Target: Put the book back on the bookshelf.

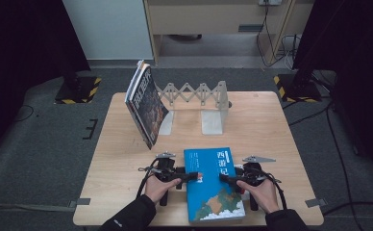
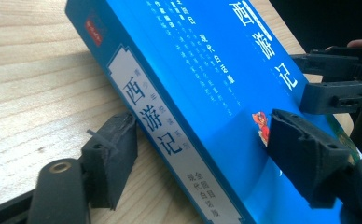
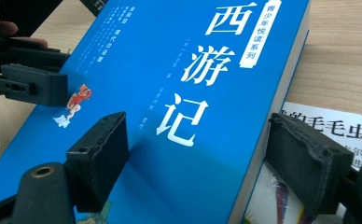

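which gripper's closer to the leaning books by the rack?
Left. The left gripper grips the blue book's spine edge, on the leaning books' side; the right gripper holds its opposite edge.

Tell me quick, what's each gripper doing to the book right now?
Left gripper: shut on the thick blue paperback book, pads clamping its spine edge.
Right gripper: shut on the same book, clamping its opposite edge.

The high view is looking dim, its corners sinking into near black while soft overhead light is falling on the pale table (image 1: pixel 266 125). The picture is grainy and slightly soft. In both gripper views the blue book (image 3: pixel 188 116) is glowing bright and saturated, the nearest black jaws are blurring out of focus, and faint shadows are lying beneath them.
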Tool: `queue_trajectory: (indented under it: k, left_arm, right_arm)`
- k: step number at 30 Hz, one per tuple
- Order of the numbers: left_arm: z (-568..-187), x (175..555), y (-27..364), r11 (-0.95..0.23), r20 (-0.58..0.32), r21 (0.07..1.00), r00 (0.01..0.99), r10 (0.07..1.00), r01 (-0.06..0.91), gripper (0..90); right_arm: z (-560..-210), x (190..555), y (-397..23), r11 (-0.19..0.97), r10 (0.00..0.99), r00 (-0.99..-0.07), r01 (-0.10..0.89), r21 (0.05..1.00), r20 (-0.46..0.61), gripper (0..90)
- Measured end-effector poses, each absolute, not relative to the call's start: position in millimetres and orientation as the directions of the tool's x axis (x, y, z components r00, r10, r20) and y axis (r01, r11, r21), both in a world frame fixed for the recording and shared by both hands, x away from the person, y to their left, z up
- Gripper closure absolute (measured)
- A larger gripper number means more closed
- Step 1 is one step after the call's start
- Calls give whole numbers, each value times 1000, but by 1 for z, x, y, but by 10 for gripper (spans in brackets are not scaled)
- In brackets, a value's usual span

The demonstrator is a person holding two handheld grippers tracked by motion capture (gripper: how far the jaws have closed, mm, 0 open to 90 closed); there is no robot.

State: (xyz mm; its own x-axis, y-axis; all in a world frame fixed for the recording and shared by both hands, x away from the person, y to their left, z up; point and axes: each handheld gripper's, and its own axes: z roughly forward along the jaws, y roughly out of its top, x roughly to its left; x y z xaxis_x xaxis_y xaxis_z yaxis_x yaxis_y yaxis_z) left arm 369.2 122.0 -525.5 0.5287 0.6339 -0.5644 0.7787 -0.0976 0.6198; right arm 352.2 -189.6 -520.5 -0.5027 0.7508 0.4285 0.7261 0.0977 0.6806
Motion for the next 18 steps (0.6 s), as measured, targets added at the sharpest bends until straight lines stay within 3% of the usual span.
queue_trajectory:
  k: [8, 15, 18]
  left_arm:
    - [-522, 372, 125, -86, -586, 599, 509, 630, 796, 307]
    - [-527, 378, 122, -94, -605, 587, 512, 610, 804, 294]
    - [-529, 381, 117, -119, -604, 586, 530, 595, 801, 247]
  right_arm:
    - [-521, 353, -191, 96, 744, -505, 729, 678, 437, 209]
    - [-521, 353, -192, 95, 748, -501, 730, 677, 436, 207]
    - [-521, 353, -192, 96, 747, -503, 728, 679, 435, 207]
